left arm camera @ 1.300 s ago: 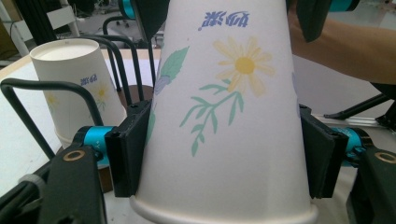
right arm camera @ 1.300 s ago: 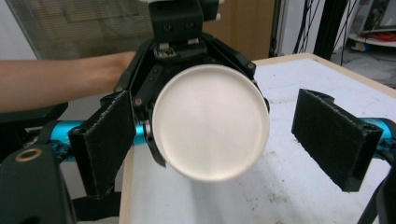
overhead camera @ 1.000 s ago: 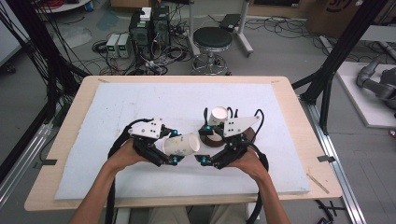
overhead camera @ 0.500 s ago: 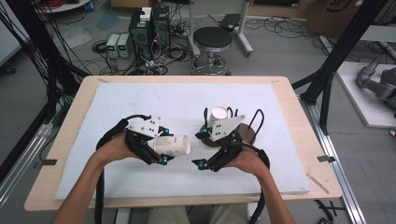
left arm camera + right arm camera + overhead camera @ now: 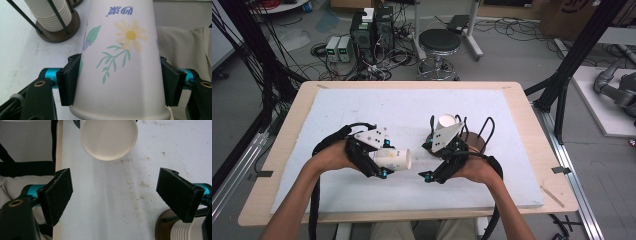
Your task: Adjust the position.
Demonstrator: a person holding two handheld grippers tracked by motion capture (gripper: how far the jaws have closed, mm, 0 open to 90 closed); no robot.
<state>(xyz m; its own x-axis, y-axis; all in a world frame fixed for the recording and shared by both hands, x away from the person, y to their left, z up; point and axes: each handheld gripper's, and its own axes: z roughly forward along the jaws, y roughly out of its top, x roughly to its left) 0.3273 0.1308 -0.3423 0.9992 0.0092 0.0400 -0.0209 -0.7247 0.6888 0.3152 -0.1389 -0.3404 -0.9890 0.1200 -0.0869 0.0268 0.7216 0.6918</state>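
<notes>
A white paper cup (image 5: pixel 394 159) printed with a yellow flower lies on its side above the white mat, and my left gripper (image 5: pixel 387 159) is shut on it. In the left gripper view the pads (image 5: pixel 68 80) press the cup's (image 5: pixel 120 50) wall near its rim, base pointing away. My right gripper (image 5: pixel 424 161) is open just right of the cup, apart from it. The right gripper view has its jaws spread wide (image 5: pixel 122 190) over bare mat, with the cup's base (image 5: pixel 108 137) beyond them.
A stack of white cups (image 5: pixel 447 122) stands in a wire holder on a round brown base (image 5: pixel 474 142) behind my right gripper. The white mat (image 5: pixel 402 107) covers a wooden table (image 5: pixel 517 90). A stool and electronics sit on the floor beyond.
My left gripper has drawn slightly left with the cup, widening the gap to the right gripper. The right gripper has barely moved and stays open.
</notes>
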